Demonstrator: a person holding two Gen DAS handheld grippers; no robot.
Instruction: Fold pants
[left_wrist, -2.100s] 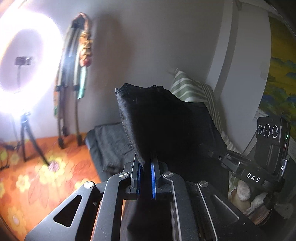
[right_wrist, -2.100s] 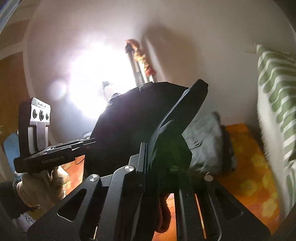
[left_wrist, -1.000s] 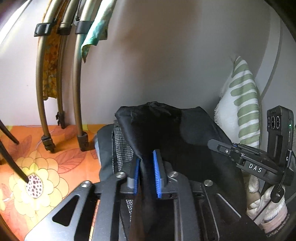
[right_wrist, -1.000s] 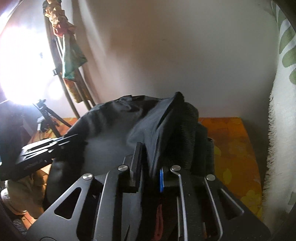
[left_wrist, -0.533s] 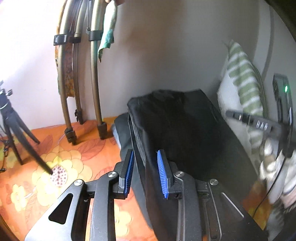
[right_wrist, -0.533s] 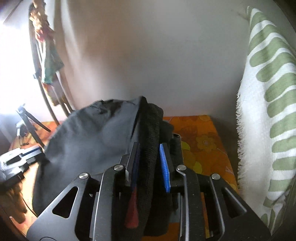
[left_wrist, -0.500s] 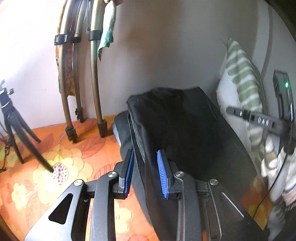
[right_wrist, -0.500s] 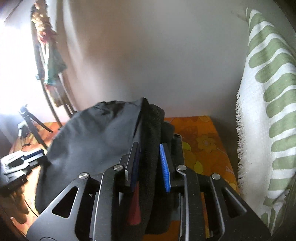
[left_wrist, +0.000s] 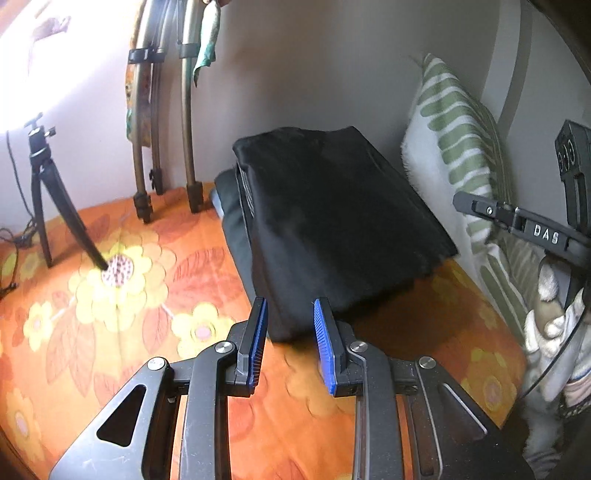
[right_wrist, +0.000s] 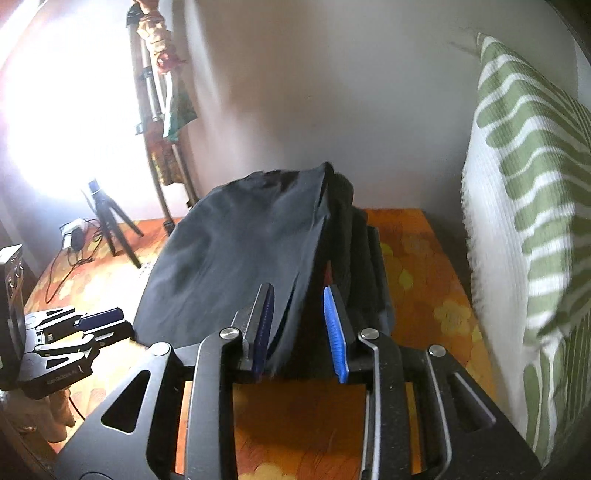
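Note:
The black pants (left_wrist: 332, 221) lie folded on top of a stack of dark folded clothes on the orange flowered bedspread (left_wrist: 122, 310), against the wall. My left gripper (left_wrist: 290, 345) is open and empty, its blue pads just short of the near corner of the pants. My right gripper (right_wrist: 301, 328) is open, with the near edge of the pants (right_wrist: 236, 266) lying between its blue pads. The left gripper also shows at the left of the right wrist view (right_wrist: 70, 332).
A green-striped white pillow (left_wrist: 454, 147) leans on the wall right of the stack. A black tripod (left_wrist: 48, 206) and brass stand legs (left_wrist: 166, 140) stand to the left by the wall. A bright light glares at the upper left.
Both grippers opened and let go of the pants, then drew back. The pants now rest flat on the stack.

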